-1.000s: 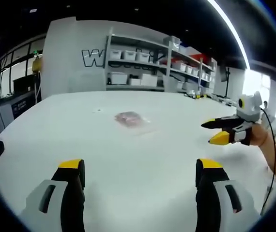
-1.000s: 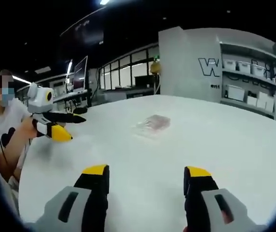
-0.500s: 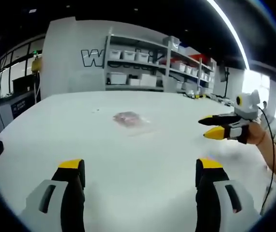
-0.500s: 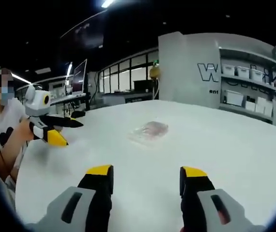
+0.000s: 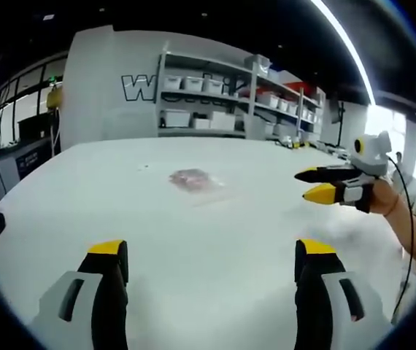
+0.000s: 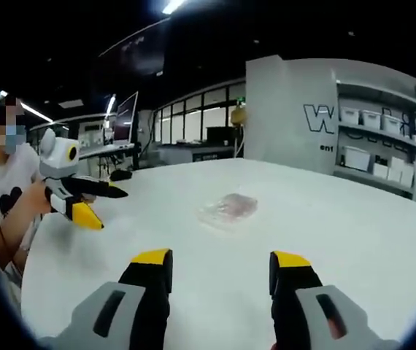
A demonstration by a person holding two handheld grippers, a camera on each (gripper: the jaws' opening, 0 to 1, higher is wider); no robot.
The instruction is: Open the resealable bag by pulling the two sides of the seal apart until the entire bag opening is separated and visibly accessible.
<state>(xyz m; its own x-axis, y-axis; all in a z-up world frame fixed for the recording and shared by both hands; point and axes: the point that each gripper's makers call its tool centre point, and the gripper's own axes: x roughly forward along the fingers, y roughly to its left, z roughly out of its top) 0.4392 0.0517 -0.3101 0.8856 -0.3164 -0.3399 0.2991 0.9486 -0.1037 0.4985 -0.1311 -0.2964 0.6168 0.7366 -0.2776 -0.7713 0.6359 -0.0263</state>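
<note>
On the white desk [image 5: 84, 189] the resealable bag [image 5: 193, 179] lies flat, well ahead of my left hand-held gripper [image 5: 212, 255] and right hand-held gripper [image 6: 219, 266], both gaping, empty.

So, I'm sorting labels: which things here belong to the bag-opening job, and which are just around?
Job: bag lying on the table, untouched; left tool, open; right tool, open.
Around: shelves with white bins; monitor on a far desk.
</note>
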